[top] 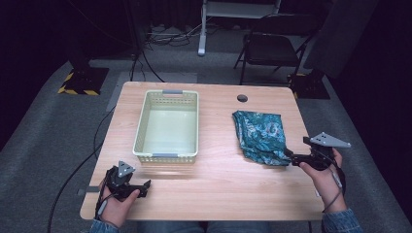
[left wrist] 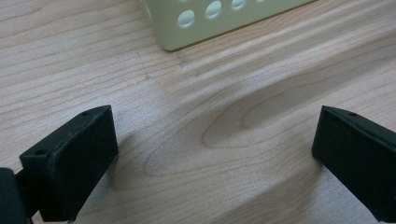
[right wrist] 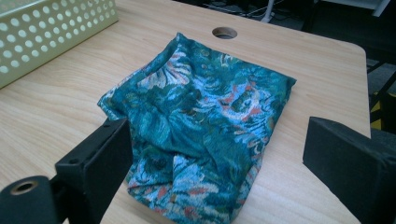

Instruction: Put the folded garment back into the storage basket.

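A folded teal patterned cloth (top: 261, 136) (right wrist: 201, 121) lies on the right half of the wooden table (top: 218, 179). My right gripper (top: 295, 158) (right wrist: 219, 158) stands open right at the cloth's near corner, its jaws spread on either side of the fabric. An empty pale green perforated basket (top: 166, 126) sits left of centre; one of its corners (left wrist: 187, 28) shows in the left gripper view. Near the front left edge of the table my left gripper (top: 141, 187) (left wrist: 215, 154) hovers open over bare wood, pointing toward the basket.
A round cable hole (top: 242, 98) (right wrist: 224, 32) is in the tabletop beyond the cloth. Behind the table stand a folding chair (top: 272, 48) and stand bases on grey carpet. Cables trail off the table's left side.
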### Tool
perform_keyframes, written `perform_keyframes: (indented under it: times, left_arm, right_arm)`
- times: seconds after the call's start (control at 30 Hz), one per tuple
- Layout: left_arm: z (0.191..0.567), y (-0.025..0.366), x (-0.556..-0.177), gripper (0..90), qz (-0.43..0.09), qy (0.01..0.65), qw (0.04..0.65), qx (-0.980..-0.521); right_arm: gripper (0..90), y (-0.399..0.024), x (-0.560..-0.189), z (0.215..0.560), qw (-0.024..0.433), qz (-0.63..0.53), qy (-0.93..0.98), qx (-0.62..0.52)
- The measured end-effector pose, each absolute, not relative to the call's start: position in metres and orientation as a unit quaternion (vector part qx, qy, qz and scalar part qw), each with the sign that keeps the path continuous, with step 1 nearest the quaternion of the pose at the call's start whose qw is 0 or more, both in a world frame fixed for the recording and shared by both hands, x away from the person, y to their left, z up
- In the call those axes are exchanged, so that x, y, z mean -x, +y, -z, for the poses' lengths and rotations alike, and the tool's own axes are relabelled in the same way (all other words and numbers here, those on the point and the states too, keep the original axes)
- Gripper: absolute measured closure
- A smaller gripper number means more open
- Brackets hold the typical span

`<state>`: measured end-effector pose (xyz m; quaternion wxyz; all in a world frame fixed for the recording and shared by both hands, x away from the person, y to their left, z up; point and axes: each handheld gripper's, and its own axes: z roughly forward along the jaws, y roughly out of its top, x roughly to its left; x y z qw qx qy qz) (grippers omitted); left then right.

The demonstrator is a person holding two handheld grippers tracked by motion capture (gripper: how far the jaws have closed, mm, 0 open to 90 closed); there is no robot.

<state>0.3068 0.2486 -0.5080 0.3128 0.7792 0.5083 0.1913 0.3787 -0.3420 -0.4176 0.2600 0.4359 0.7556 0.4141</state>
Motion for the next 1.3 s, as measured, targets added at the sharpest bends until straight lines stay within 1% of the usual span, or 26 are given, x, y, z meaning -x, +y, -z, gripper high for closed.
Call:
perform_keyframes:
  times: [0.43,1.3]
  left_arm:
    - [0.508,0.249,-0.307,0.4,-0.191,0.509,0.313,-0.779]
    - [0.508,0.249,-0.307,0.3,-0.191,0.508,0.313,-0.779]
  right_arm:
    - [7.3,-0.338,-0.399,0.408,0.265,-0.413,0.756,-0.433]
    - [7.1,-0.307,-0.432,0.399,0.262,-0.424,0.757,-0.422]
